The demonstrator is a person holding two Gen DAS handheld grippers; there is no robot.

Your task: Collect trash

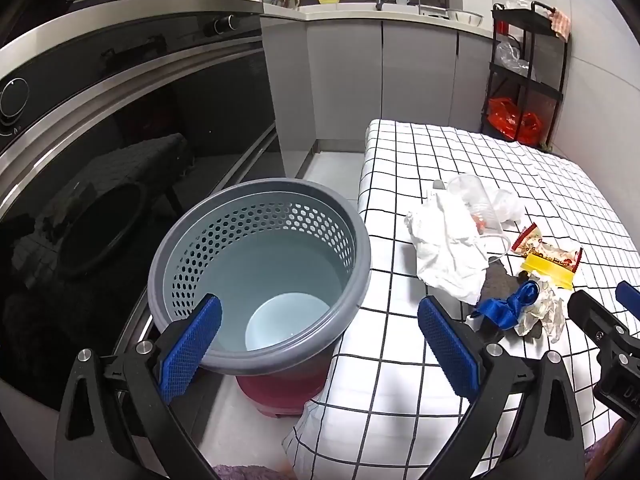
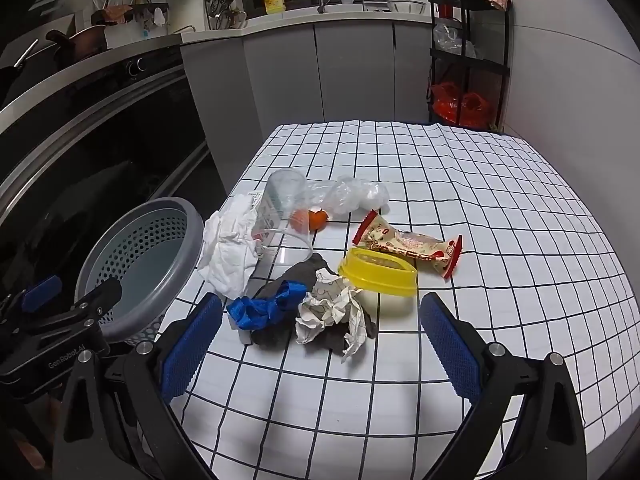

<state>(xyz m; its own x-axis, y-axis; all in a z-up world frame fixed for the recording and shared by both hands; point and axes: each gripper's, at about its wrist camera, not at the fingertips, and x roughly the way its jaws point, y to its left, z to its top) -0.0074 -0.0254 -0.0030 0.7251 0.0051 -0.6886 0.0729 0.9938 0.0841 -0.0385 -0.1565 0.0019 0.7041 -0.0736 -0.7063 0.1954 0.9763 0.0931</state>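
A grey perforated trash basket (image 1: 256, 272) stands on the floor left of the checkered table (image 2: 460, 184); it also shows in the right wrist view (image 2: 144, 264). A pile of trash lies on the table: a white crumpled tissue (image 2: 232, 252), a clear plastic cup (image 2: 284, 208), orange peel (image 2: 316, 219), a clear bag (image 2: 356, 196), a snack wrapper (image 2: 412, 248), a yellow lid (image 2: 378, 272), a blue ribbon (image 2: 264, 308), crumpled paper (image 2: 336, 312) and a dark cloth (image 2: 304, 276). My left gripper (image 1: 320, 344) is open and empty above the basket's rim. My right gripper (image 2: 320, 344) is open and empty just before the pile.
A black oven front (image 1: 100, 160) fills the left. Grey cabinets (image 2: 320, 72) and a counter with a yellow bottle (image 2: 274, 0) run along the back. A black shelf cart (image 2: 468, 52) with red bags stands at the back right.
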